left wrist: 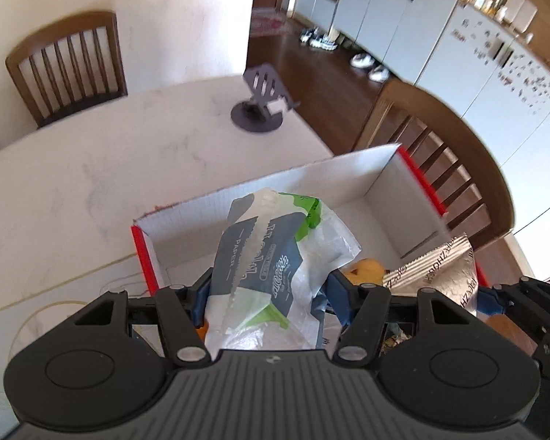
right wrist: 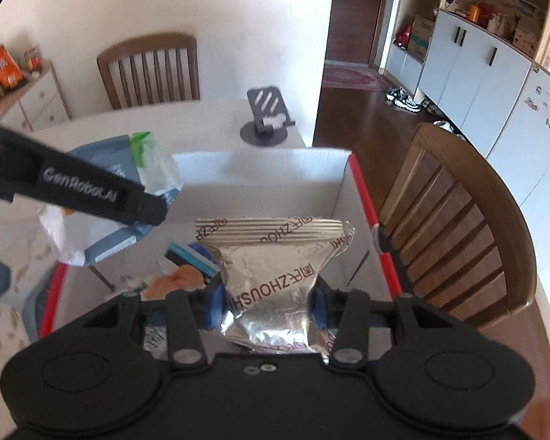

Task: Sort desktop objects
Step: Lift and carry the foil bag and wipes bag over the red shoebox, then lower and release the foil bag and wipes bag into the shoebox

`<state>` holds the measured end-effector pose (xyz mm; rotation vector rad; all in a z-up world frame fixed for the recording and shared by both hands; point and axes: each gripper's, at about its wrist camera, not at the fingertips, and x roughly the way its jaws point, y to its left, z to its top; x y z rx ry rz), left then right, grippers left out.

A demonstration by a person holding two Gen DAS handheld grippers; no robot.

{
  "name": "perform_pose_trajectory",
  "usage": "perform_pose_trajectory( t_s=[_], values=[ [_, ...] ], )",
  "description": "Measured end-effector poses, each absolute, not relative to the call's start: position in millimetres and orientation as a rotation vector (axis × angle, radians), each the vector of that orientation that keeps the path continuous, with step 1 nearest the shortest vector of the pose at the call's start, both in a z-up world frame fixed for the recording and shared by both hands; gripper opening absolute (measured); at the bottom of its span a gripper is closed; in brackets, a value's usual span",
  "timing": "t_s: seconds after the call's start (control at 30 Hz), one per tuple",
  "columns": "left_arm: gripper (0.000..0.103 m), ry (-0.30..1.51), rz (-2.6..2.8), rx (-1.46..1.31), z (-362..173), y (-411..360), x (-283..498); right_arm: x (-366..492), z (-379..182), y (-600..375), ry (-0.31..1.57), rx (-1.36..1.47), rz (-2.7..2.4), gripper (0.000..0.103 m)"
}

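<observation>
My left gripper is shut on a tissue paper pack, blue, white and green, held above the left part of an open white cardboard box with red edges. My right gripper is shut on a silver foil snack packet over the same box. The foil packet also shows in the left wrist view. The tissue pack and the left gripper's body show at the left of the right wrist view. An orange item and other items lie in the box.
A dark phone stand stands on the white marble table beyond the box. Wooden chairs stand at the far side and at the right. White cabinets line the right wall.
</observation>
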<state>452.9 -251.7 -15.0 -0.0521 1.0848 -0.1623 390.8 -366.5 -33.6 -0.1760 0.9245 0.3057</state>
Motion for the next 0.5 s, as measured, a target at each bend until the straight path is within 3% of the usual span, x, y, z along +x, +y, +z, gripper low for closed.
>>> perform_pose_trajectory(
  t_s=[0.5],
  values=[
    [0.061,1.193,-0.157,0.052,-72.0,-272.8,463.3,404.2,-84.5,-358.4,1.04,-0.229,0.304,0.044]
  ],
)
